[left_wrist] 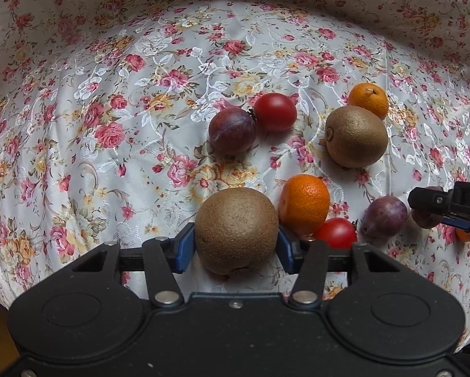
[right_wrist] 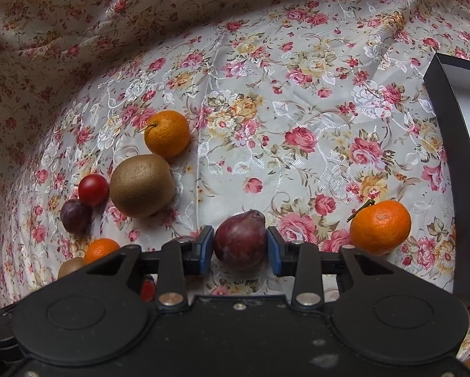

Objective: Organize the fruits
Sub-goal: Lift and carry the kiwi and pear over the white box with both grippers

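Note:
My left gripper (left_wrist: 236, 245) is shut on a brown kiwi (left_wrist: 236, 229) low over the floral cloth. Beside it lie a mandarin (left_wrist: 304, 202), a red tomato (left_wrist: 337, 234) and a plum (left_wrist: 384, 215). Farther off are a second kiwi (left_wrist: 355, 136), a mandarin (left_wrist: 368, 99), a tomato (left_wrist: 275, 111) and a plum (left_wrist: 232, 130). My right gripper (right_wrist: 240, 249) has its blue pads against a dark red plum (right_wrist: 240, 240); it also shows at the right edge of the left wrist view (left_wrist: 448, 202). A mandarin (right_wrist: 380, 227) lies to its right.
A black box with a white inside (right_wrist: 454, 157) stands at the right edge of the right wrist view. A kiwi (right_wrist: 142, 185), mandarin (right_wrist: 167, 133), tomato (right_wrist: 93, 189) and plum (right_wrist: 75, 216) lie left. The floral cloth (right_wrist: 297, 110) rises in folds behind.

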Demonstrator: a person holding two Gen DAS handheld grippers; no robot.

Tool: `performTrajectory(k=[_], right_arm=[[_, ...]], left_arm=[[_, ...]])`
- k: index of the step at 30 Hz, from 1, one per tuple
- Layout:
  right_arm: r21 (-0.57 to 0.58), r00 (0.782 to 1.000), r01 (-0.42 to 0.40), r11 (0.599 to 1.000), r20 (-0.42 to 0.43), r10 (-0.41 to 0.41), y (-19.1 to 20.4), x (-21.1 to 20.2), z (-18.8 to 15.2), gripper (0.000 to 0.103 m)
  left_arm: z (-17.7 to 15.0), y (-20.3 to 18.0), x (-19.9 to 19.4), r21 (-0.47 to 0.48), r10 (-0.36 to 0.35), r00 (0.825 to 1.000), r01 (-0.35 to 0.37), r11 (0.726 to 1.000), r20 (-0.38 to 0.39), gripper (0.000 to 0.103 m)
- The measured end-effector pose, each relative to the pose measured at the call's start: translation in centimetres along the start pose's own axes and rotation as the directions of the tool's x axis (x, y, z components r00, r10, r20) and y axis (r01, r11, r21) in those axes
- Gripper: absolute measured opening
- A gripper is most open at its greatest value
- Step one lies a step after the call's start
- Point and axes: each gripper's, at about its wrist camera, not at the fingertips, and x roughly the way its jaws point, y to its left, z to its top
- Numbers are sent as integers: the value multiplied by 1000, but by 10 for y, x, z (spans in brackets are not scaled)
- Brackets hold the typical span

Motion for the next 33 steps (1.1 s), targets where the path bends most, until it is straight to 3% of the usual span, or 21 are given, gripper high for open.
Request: performTrajectory(k=[5, 10, 15, 25, 33], right_arm=[[-25, 997, -39, 999, 68, 41, -2, -18, 0, 38], [-51, 994, -52, 997, 91, 57, -3, -29, -1, 38], [-72, 992, -44, 996, 116, 52, -9, -40, -4, 38], [-12, 979, -56, 998, 194, 57, -52, -73, -5, 38], [75, 969, -30, 997, 248, 10, -104, -99, -10, 38]], left_arm=[[3, 12, -8, -77, -27, 999, 29, 997, 19, 58], [4, 9, -14, -91, 42, 998, -38, 995, 50, 58], [6, -2, -23, -103, 34, 997, -26, 994, 72, 58], [6, -55, -41, -28, 4, 994, 0, 1000, 113, 58], [-2, -114, -45, 34, -65, 992, 62, 998, 104, 58]])
